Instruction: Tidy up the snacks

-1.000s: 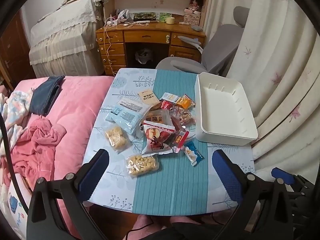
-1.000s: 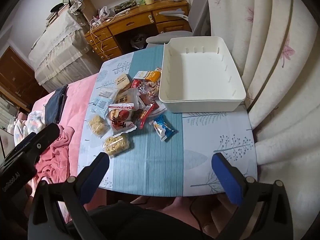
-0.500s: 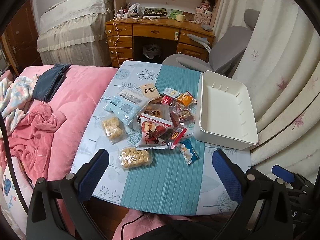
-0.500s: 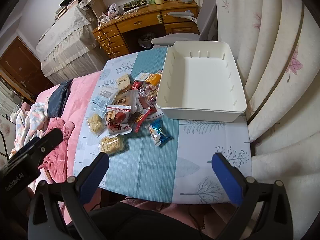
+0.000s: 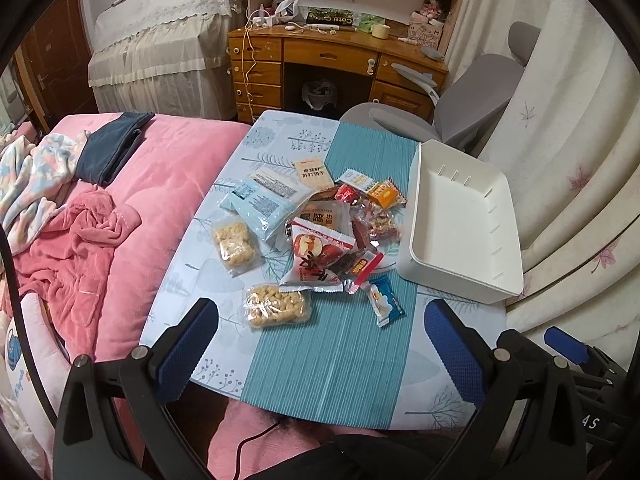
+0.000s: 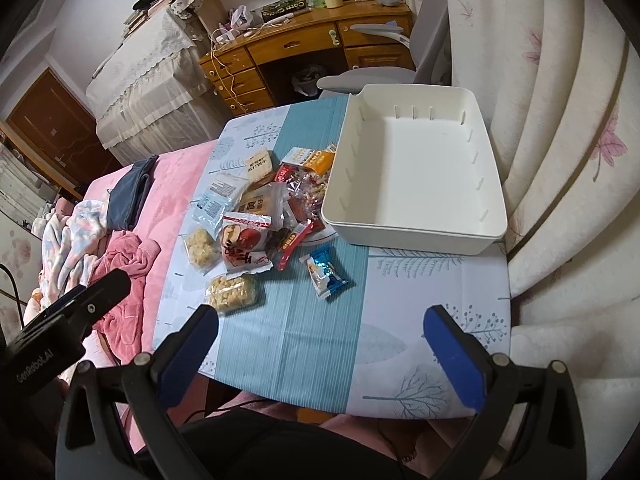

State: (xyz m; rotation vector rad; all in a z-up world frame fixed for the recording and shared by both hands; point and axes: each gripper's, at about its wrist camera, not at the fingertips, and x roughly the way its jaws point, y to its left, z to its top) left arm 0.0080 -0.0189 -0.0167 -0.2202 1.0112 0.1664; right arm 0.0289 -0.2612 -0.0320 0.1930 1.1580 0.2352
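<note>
Both hand-held grippers, left (image 5: 320, 344) and right (image 6: 320, 344), hover spread wide and empty above the tabletop (image 5: 328, 364); snacks (image 5: 316, 236) lie beside the bin (image 5: 460, 272).

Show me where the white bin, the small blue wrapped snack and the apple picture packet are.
white bin (image 6: 416, 236), right wrist view, near wall.
small blue wrapped snack (image 6: 325, 273), right wrist view, middle of wrapper.
apple picture packet (image 5: 318, 258), left wrist view, middle of packet.

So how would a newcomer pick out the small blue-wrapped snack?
Start at the white bin on the table. Just off its near-left corner lies the blue snack packet, alone on the teal stripe. It is the only shiny blue-and-white wrapper, apart from the pile.
</note>
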